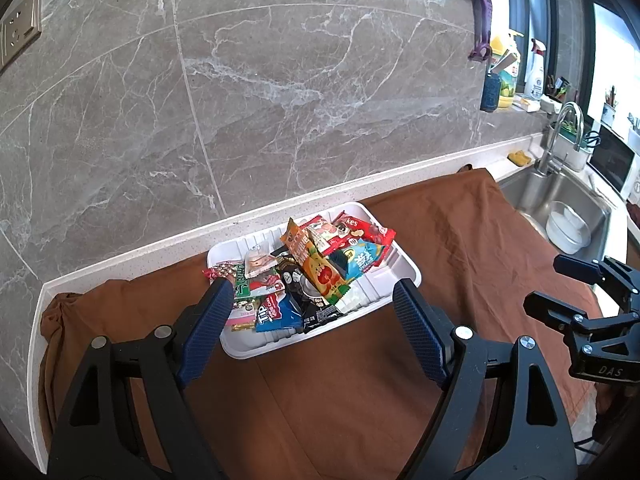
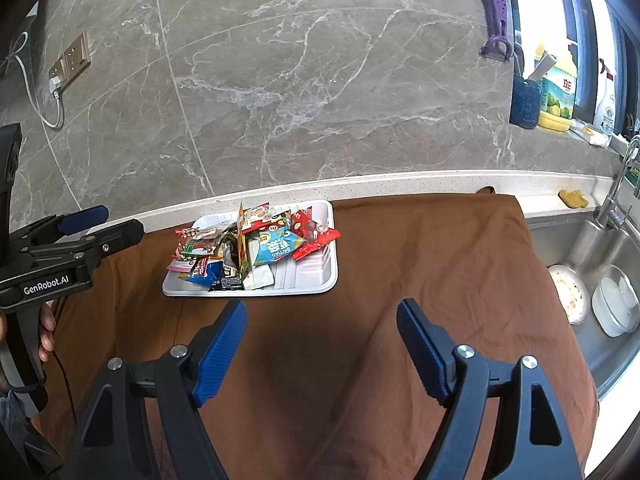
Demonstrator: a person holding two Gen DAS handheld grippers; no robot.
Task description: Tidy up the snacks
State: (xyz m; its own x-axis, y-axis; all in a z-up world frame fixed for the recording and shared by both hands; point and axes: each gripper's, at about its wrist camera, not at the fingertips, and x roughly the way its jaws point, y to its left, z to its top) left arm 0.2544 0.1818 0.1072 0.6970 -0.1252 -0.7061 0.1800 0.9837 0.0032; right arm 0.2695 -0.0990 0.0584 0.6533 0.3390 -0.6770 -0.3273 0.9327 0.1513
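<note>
A white tray [image 1: 376, 292] [image 2: 316, 276] holding a heap of several snack packets [image 1: 320, 268] [image 2: 260, 244] rests on a brown cloth [image 1: 340, 392] [image 2: 400, 280] by the wall. In the left wrist view my left gripper [image 1: 314, 296] stands open just in front of the tray, nothing between its blue pads. It appears again at the left edge of the right wrist view, left gripper [image 2: 108, 224], held by a hand. My right gripper [image 2: 322, 316] hovers open over bare cloth, short of the tray. The left wrist view shows the right gripper [image 1: 552, 280] at its right edge.
A steel sink [image 2: 600, 248] with a white bowl [image 2: 614, 304] and a plate [image 2: 570, 292] lies right of the cloth. Bottles [image 2: 558, 92] stand on the far ledge. A marble wall [image 1: 280, 80] rises behind the white counter edge [image 1: 160, 244]. A plugged cable [image 2: 44, 100] hangs at the left.
</note>
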